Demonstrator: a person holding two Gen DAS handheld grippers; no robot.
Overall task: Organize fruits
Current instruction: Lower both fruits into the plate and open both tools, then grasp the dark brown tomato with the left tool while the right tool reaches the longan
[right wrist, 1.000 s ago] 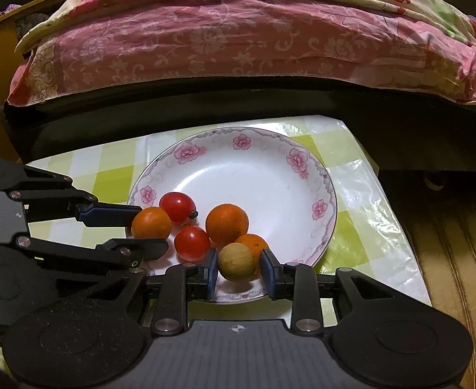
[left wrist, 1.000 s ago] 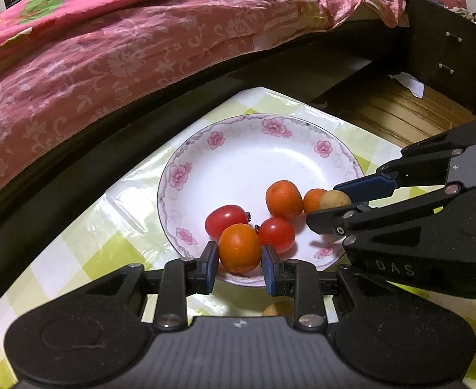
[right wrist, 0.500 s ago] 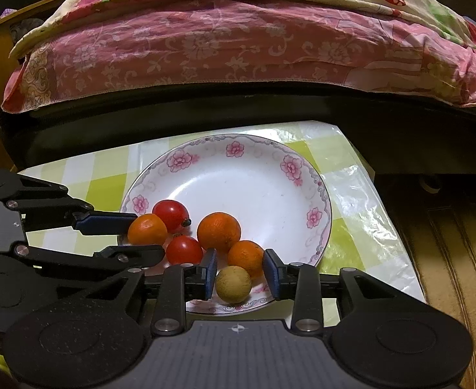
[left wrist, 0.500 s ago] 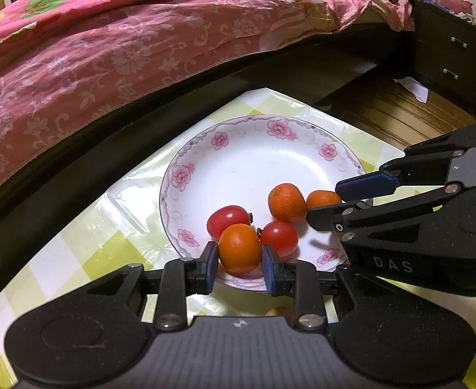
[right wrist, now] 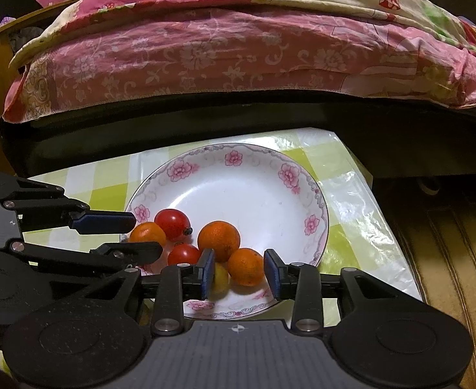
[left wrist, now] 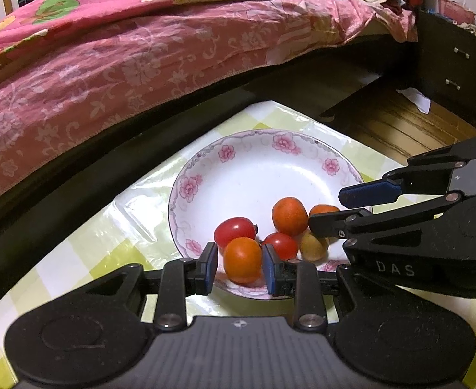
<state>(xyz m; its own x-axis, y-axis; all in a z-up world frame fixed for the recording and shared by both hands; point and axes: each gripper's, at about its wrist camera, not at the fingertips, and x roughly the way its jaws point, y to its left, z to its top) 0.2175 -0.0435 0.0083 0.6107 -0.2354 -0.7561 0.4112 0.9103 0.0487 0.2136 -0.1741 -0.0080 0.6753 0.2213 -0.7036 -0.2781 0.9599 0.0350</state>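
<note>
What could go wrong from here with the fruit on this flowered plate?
1. The fruit crowds the plate's near rim; the yellowish fruit beside the open right gripper could roll off.
2. Pulling that gripper back might knock the small orange between its fingers.
3. The left gripper, shut on an orange tomato, sits close to the right one; they could collide.

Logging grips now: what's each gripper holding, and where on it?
Left gripper: orange fruit, clamped across its sides. Right gripper: nothing gripped.

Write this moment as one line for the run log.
left gripper: shut on orange fruit | right gripper: open, yellow-brown fruit released | plate: six fruits
</note>
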